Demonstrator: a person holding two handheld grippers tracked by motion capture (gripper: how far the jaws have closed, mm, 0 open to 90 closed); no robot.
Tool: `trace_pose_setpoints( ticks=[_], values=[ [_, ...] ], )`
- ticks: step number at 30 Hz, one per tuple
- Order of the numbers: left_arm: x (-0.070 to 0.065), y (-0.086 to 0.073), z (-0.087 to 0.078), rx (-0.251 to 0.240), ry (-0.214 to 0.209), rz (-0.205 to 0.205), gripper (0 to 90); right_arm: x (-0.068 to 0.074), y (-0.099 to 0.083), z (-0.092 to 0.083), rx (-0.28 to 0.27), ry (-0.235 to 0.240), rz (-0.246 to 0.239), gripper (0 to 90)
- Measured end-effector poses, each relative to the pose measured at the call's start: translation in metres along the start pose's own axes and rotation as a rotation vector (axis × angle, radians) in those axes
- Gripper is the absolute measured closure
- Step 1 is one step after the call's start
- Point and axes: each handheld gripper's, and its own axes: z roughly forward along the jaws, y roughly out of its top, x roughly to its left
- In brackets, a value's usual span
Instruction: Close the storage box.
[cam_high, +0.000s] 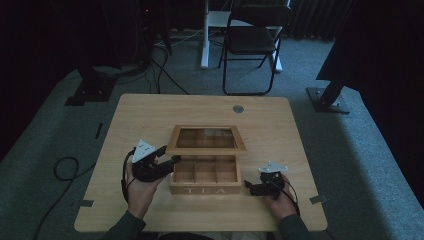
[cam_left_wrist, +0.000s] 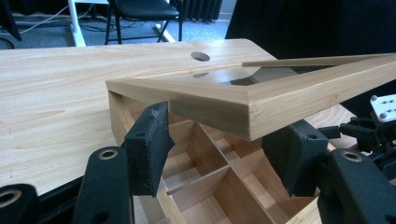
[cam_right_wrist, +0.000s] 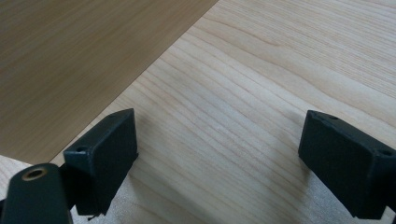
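A wooden tea box (cam_high: 205, 189) marked TEA stands at the middle of the table, and its dividers (cam_left_wrist: 210, 182) are bare. Its glass-paned lid (cam_high: 206, 149) is raised over the back of the box. My left gripper (cam_high: 170, 156) is at the box's left front corner. In the left gripper view the lid's corner (cam_left_wrist: 224, 105) hangs just above the gap of the left gripper (cam_left_wrist: 222, 154). Its pads (cam_left_wrist: 149, 144) stand apart and do not press on the lid. My right gripper (cam_high: 250, 189) rests low, right of the box. In its own view the right gripper (cam_right_wrist: 229, 163) stands open over bare table.
The light wooden table (cam_high: 150, 115) has a round cable hole (cam_high: 238, 108) near its far edge. A black folding chair (cam_high: 252, 40) stands beyond the table. Cables (cam_high: 65, 167) lie on the carpet at the left, and dark stand bases (cam_high: 327, 100) sit at both far corners.
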Motion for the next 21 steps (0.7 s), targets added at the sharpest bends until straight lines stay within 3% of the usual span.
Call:
trace_pose_setpoints(
  ticks=[21],
  values=[
    [-0.001,-0.017,0.0,0.021,-0.007,-0.013,41.3,0.0,0.0,0.0,0.001,0.001,0.003,11.3]
  ],
)
